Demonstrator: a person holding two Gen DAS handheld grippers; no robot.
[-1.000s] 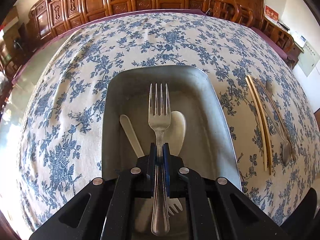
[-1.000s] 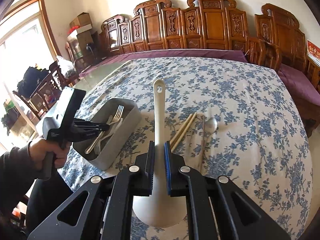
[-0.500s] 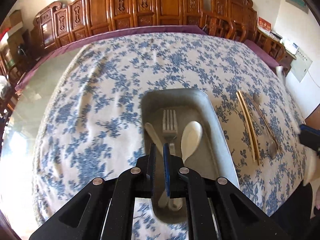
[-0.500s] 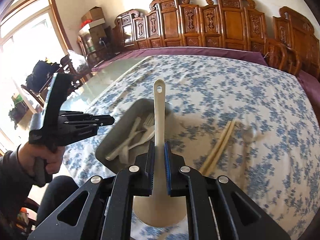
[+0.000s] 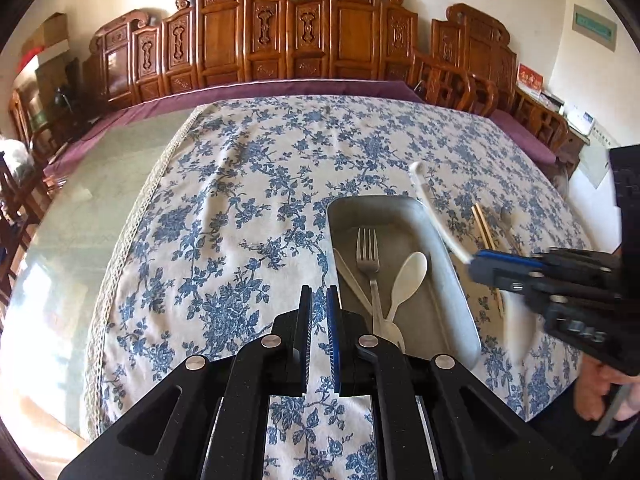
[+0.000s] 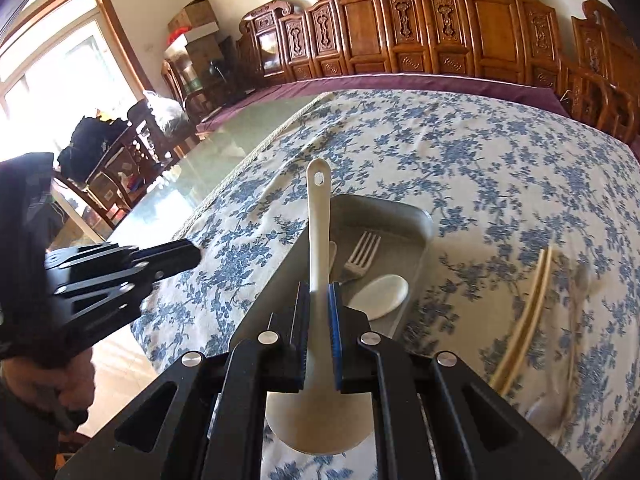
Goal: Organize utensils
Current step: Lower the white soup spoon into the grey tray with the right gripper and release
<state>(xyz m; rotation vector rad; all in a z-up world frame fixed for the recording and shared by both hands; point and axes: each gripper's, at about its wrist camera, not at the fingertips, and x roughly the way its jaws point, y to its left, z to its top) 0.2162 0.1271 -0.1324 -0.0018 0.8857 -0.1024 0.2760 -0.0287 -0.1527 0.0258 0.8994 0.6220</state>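
The left gripper [image 5: 318, 300] hangs over the flowered cloth [image 5: 248, 184] on the desk, its fingers a narrow gap apart and holding nothing. Just right of them lies the metal tray [image 5: 456, 280] with a fork [image 5: 370, 256] and a white spoon [image 5: 406, 278] inside. The right gripper [image 6: 319, 300] has its fingers clamped on the handle of a white ladle [image 6: 319, 216], which points out over the tray's near rim; chopsticks [image 6: 524, 316] lie on the cloth to the right of these fingers.

- Tray [image 5: 460, 280]: dull grey metal, smooth.
- Fork [image 5: 369, 256]: shiny metal.
- Rice paddle [image 6: 319, 240]: matt white plastic (clamped).
- Tablecloth [image 5: 240, 208]: printed woven cloth.
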